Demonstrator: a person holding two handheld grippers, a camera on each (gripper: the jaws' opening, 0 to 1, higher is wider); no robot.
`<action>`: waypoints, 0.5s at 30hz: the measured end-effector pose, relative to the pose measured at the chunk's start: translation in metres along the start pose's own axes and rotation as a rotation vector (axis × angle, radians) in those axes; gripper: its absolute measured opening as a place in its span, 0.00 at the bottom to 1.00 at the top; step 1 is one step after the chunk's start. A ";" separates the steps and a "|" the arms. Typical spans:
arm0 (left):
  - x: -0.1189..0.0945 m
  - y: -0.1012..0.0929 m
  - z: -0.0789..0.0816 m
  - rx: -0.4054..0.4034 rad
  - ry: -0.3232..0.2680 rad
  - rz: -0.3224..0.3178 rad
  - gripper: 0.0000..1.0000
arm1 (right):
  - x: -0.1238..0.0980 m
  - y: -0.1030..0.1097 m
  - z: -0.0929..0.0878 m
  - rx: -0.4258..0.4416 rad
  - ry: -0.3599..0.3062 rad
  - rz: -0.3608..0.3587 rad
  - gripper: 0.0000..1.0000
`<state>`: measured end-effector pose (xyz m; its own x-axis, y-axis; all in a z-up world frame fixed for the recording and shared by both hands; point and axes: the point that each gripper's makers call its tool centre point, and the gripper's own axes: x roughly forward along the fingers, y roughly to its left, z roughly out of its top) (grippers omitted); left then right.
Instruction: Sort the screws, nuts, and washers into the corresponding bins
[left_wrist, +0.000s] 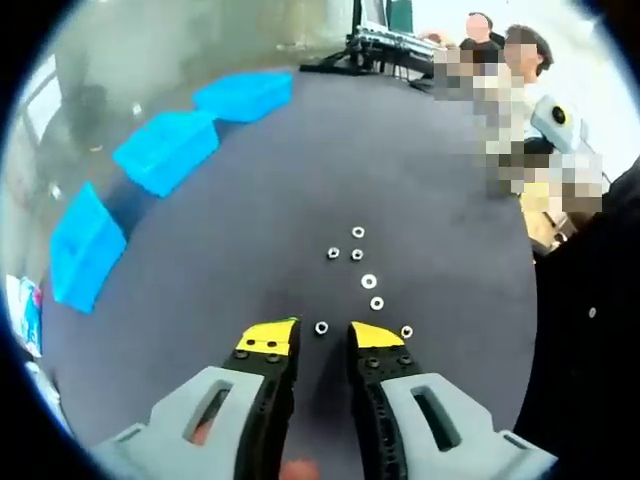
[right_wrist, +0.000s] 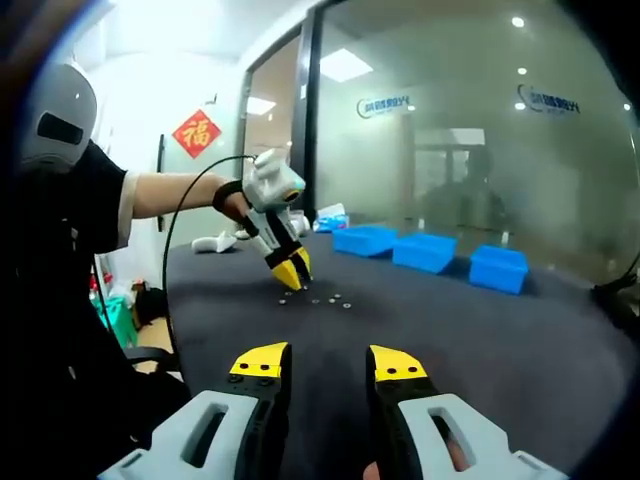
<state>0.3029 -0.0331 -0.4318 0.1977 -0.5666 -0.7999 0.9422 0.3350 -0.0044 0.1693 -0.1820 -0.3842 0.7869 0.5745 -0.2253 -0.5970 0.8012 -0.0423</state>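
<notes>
Several small silver nuts and washers (left_wrist: 358, 254) lie scattered on the dark grey table (left_wrist: 420, 170). My left gripper (left_wrist: 321, 338) stands open just above the table, and one nut (left_wrist: 321, 327) lies between its yellow tips. Another nut (left_wrist: 406, 331) rests just outside the right tip. Three blue bins (left_wrist: 167, 150) line the table's far left side. In the right gripper view, a hand holds the left gripper (right_wrist: 292, 278) tip-down over the parts (right_wrist: 318, 298), with the blue bins (right_wrist: 425, 251) behind. My right gripper (right_wrist: 329, 362) hangs open with nothing in it, well short of the parts.
People sit beyond the table's far edge, near a black equipment stand (left_wrist: 385, 45). A glass wall (right_wrist: 450, 130) runs behind the bins. The person's arm (right_wrist: 170, 192) reaches in from the left. Bare grey table surface (right_wrist: 480, 330) spreads around the parts.
</notes>
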 end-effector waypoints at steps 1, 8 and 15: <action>0.000 0.000 0.000 -0.003 0.001 -0.001 0.16 | 0.000 0.000 0.000 0.000 -0.001 -0.001 0.27; 0.005 -0.001 -0.003 -0.003 0.015 -0.018 0.13 | 0.001 0.000 -0.003 0.002 0.004 0.000 0.27; 0.006 -0.002 -0.003 -0.014 0.003 -0.026 0.07 | 0.003 0.000 -0.005 0.007 0.007 0.002 0.27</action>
<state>0.3017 -0.0350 -0.4381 0.1725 -0.5734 -0.8009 0.9431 0.3307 -0.0336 0.1708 -0.1814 -0.3892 0.7847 0.5748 -0.2320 -0.5973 0.8013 -0.0348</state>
